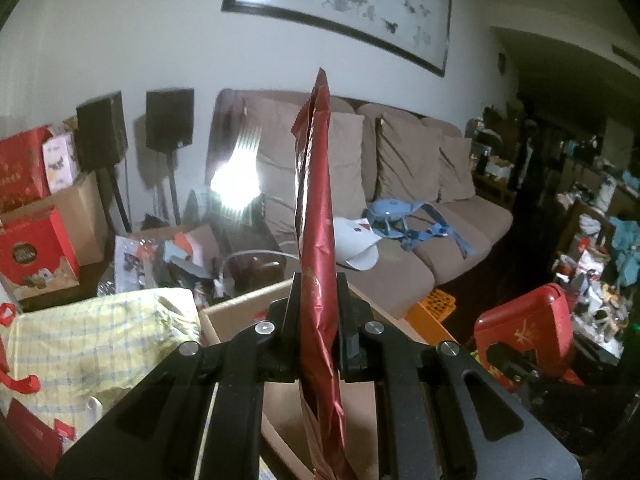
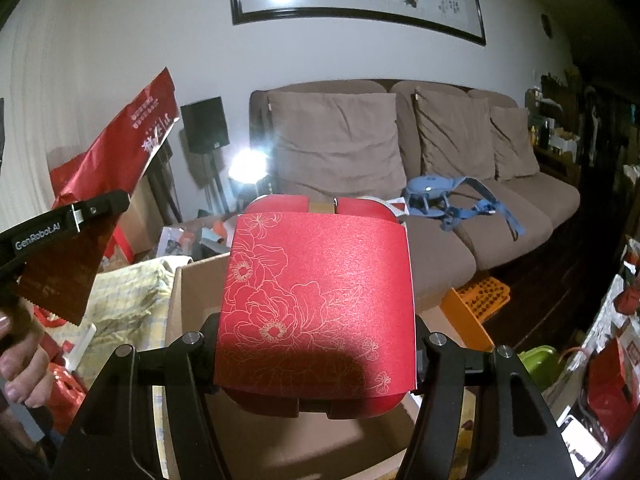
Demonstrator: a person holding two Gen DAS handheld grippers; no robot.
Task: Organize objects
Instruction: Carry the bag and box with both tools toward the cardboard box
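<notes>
Left wrist: my left gripper (image 1: 318, 320) pinched nearly closed on a red foil bag (image 1: 316, 208), edge-on, upright, over an open cardboard box (image 1: 240, 312); brown sofa (image 1: 400, 168) behind.

Right wrist: my right gripper (image 2: 316, 344) spread wide, clamping a red floral gift box (image 2: 320, 280) by its sides above the same cardboard box (image 2: 200, 280). Foil bag at far left in the other gripper, my hand (image 2: 16, 360) below it.

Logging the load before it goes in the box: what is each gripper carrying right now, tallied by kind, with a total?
Red foil pouches: 1, the red foil pouch clamped edge-on in the left gripper.
Red flowered gift boxes: 1, the red gift box between the fingers of the right gripper.
Total held: 2, both above the open cardboard box.
</notes>
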